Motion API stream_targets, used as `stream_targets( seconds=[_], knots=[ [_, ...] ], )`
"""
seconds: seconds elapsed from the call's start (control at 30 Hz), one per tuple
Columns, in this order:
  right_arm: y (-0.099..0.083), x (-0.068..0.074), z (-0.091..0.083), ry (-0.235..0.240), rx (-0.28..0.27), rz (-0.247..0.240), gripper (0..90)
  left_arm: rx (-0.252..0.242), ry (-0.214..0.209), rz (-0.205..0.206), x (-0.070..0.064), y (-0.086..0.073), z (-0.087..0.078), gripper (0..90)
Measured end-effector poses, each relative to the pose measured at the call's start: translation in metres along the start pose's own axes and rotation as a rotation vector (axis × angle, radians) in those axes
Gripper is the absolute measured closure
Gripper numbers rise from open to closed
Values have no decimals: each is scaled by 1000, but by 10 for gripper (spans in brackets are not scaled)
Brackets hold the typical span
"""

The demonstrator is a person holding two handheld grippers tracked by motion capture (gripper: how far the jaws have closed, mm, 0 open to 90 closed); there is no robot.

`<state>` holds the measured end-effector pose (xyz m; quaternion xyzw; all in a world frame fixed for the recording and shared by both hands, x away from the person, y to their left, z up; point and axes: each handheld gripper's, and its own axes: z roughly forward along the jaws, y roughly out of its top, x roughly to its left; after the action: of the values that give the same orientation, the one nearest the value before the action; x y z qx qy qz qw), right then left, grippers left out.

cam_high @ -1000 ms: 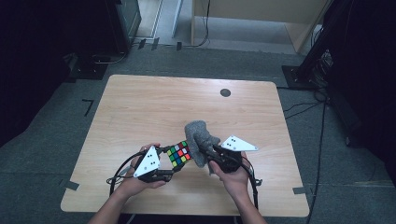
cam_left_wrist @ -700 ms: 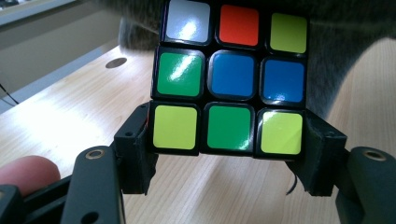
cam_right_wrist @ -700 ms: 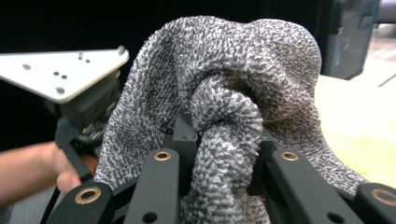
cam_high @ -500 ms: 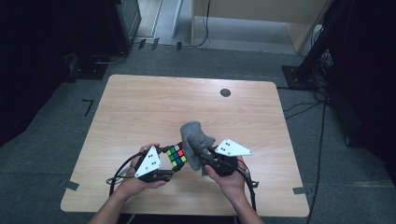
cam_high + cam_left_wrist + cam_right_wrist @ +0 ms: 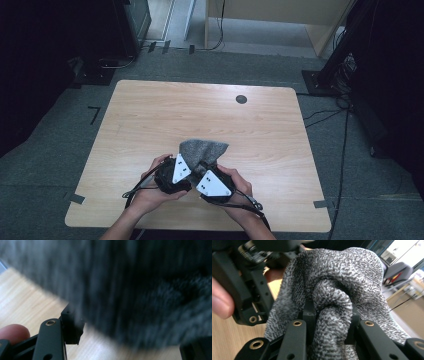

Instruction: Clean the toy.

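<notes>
Wooden bench (image 5: 150,120) carries the work. Grey terry cloth (image 5: 342,277) sits bunched between the right hand-held gripper (image 5: 329,322) jaws, clamped firmly. Left hand-held gripper (image 5: 72,327) state cannot be told. Maintain clamp pressure; drape evenly.

A lab or studio-like workroom: a bare light wooden table (image 5: 150,115) stands on grey carpet (image 5: 60,165) marked with tape, black equipment stands (image 5: 345,50) and trailing cables (image 5: 325,112) around it.
</notes>
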<state>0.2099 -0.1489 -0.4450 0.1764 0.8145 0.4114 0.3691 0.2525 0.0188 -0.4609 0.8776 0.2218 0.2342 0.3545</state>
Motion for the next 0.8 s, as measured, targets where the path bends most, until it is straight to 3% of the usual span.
stream_targets(
  seconds=[0.13,0.23,0.3,0.37,0.4,0.47,0.53,0.57,0.63,0.7,0.73,0.77,0.8],
  knots=[
    [-1,1,1,-16,1,-58,723,-22,-21,1,4,-2,-1,345],
    [-7,-15,0,-46,20,39,727,-26,-23,-9,7,-6,0,345],
    [-10,-21,0,-83,51,71,727,-34,-28,-12,8,-7,0,345],
    [-10,-23,-4,-30,15,143,723,-39,-21,-14,7,-6,1,345],
    [-5,-21,-6,35,-35,168,721,-44,-25,-15,7,-6,1,345],
    [2,-13,-6,73,-44,125,721,-71,-60,-27,8,-7,-2,345],
    [4,-5,-3,26,-9,36,724,-82,-70,-33,11,-8,-3,345],
    [2,-7,-3,16,-8,35,726,-92,-78,-39,12,-9,-3,345],
    [-3,-20,-6,-3,-8,124,728,-124,-95,-63,16,-13,-4,345],
    [-12,-44,-13,-23,-45,285,727,-241,-146,-84,22,-18,-9,345],
    [-15,-50,-15,-19,-64,324,727,-291,-168,-86,24,-20,-12,345],
    [-19,-56,-17,-7,-81,367,727,-386,-214,-98,28,-25,-17,345],
    [-25,-65,-19,25,-117,439,726,-439,-246,-113,30,-27,-19,345]
  ],
)
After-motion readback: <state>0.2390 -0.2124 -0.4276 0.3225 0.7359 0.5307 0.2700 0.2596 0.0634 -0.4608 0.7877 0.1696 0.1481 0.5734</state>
